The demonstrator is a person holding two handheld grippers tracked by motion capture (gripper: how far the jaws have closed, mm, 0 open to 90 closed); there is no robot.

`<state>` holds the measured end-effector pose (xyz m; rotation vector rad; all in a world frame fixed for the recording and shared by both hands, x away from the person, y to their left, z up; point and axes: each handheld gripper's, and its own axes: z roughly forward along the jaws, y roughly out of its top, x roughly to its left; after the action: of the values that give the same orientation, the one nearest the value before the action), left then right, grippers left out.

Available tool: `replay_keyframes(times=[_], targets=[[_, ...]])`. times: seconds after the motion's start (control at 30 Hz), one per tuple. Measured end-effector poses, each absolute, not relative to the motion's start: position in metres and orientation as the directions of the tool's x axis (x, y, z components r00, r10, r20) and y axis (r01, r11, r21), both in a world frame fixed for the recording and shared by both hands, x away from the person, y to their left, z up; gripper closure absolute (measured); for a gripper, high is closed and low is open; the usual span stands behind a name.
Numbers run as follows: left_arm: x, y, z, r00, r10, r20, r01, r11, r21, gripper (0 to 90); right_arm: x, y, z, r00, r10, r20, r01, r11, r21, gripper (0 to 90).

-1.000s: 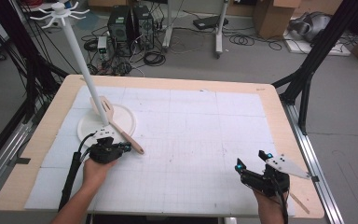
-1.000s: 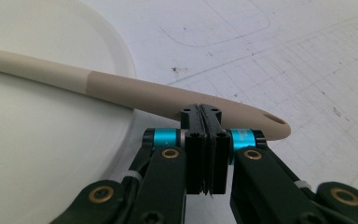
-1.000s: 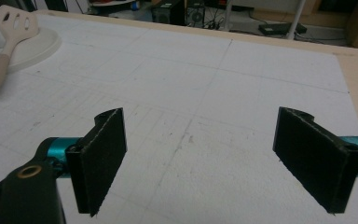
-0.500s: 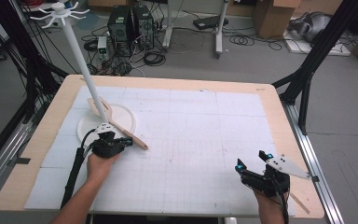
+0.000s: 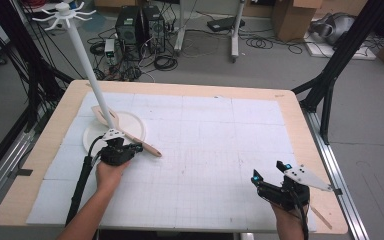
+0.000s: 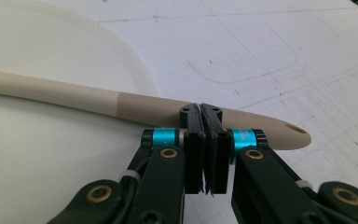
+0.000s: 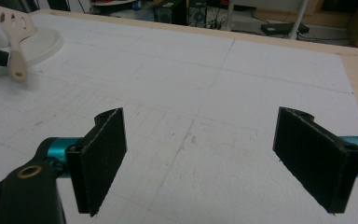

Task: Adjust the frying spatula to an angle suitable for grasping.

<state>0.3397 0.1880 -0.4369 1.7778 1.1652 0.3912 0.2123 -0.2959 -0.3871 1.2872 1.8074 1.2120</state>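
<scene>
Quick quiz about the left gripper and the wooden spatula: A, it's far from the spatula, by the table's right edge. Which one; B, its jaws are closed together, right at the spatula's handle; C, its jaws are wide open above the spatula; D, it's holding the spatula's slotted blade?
B: in the left gripper view the left gripper has its jaws pressed together against the wooden spatula handle, near its holed end, beside the white plate.

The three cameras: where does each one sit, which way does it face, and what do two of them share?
High view: above the person's side, facing forward and down on the table; both forearms enter from below, with the left gripper and right gripper.
Left gripper view: on the left gripper, low, facing the wooden spatula across the white plate; its jaws are closed.
Right gripper view: on the right gripper, facing across the table; its jaws are wide apart.
Shared: all show the spatula and plate.
</scene>
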Motion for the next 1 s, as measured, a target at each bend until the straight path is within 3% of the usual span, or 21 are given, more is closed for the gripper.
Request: replay_keyframes(times=[0.13,0.17,0.2,0.27,0.43,0.77,1.0], targets=[[0.329,0.199,-0.425,0.528,0.831,-0.177,0.488,-0.126,0.864,78.6,0.213,-0.297,-0.388,-0.348,0.937,0.036,0.386,0.108,0.916,16.1],[0.326,0.202,-0.421,0.529,0.831,-0.173,0.473,-0.120,0.873,69.6,0.213,-0.297,-0.388,-0.351,0.935,0.039,0.385,0.106,0.917,16.1],[0.322,0.205,-0.418,0.531,0.830,-0.169,0.458,-0.113,0.882,69.6,0.214,-0.296,-0.388,-0.357,0.933,0.039,0.382,0.108,0.918,16.1],[0.315,0.211,-0.413,0.535,0.826,-0.179,0.437,-0.089,0.895,55.0,0.218,-0.292,-0.386,-0.385,0.922,0.042,0.371,0.113,0.922,16.1],[0.292,0.232,-0.402,0.565,0.804,-0.185,0.395,-0.067,0.916,42.0,0.236,-0.264,-0.386,-0.479,0.875,0.071,0.378,0.132,0.916,16.0],[0.260,0.264,-0.397,0.563,0.814,-0.146,0.363,-0.085,0.928,28.7,0.271,-0.199,-0.386,-0.601,0.798,0.047,0.366,0.222,0.904,16.1],[0.244,0.283,-0.401,0.555,0.827,-0.092,0.309,-0.102,0.946,29.6,0.301,-0.148,-0.388,-0.678,0.734,0.041,0.348,0.271,0.898,22.1]])
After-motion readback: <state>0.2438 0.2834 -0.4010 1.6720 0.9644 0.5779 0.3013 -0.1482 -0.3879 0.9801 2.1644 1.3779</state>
